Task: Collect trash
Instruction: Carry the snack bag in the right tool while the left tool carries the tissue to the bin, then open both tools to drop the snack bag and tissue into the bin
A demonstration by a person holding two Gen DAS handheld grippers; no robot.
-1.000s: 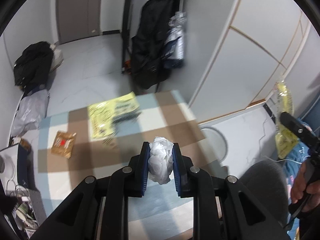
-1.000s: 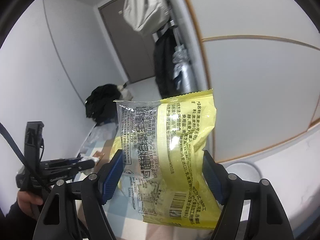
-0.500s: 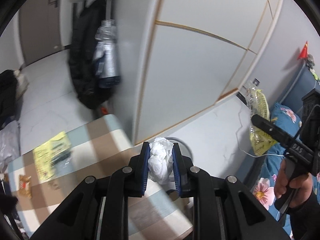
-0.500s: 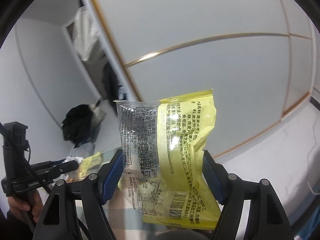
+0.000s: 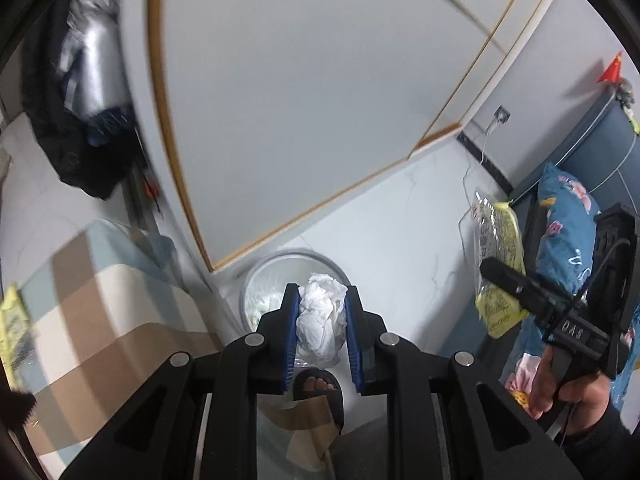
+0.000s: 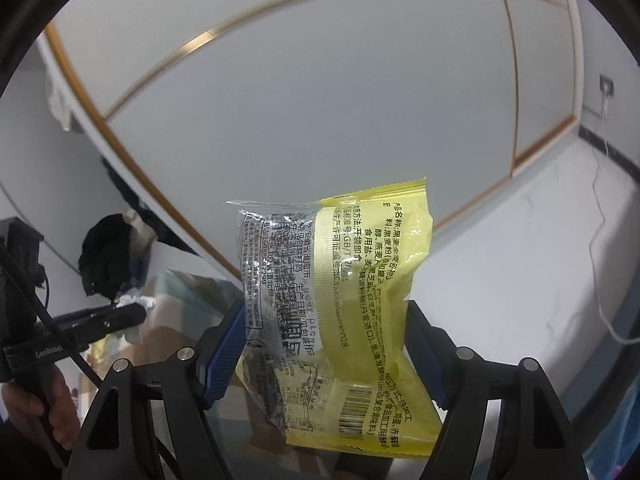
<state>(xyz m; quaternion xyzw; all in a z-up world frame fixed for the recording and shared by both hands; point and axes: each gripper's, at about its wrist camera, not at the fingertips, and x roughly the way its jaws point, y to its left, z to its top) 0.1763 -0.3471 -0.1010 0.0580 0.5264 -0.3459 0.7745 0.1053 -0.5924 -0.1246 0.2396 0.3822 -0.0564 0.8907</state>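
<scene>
My left gripper [image 5: 322, 312] is shut on a crumpled white tissue [image 5: 322, 320], held over a round grey trash bin [image 5: 260, 276] on the floor below. My right gripper [image 6: 326, 332] is shut on a yellow and clear snack wrapper [image 6: 340, 280], its blue pads pressing the wrapper's two sides. In the left wrist view the same wrapper [image 5: 498, 264] hangs at the right from the right gripper, held by a hand [image 5: 568, 388]. In the right wrist view the left gripper with its tissue [image 6: 136, 302] shows at the far left.
A checked tablecloth [image 5: 100, 312] covers the table at the left, with another yellow wrapper [image 5: 12, 332] on its edge. A large white panelled wardrobe [image 5: 300, 100] stands behind the bin. A sandalled foot [image 5: 320, 388] is near the bin. A floral blue bed [image 5: 568, 232] lies right.
Both grippers swung from over the table toward the wardrobe and sank. The trash bin has come under the left gripper. Both holds stayed the same.
</scene>
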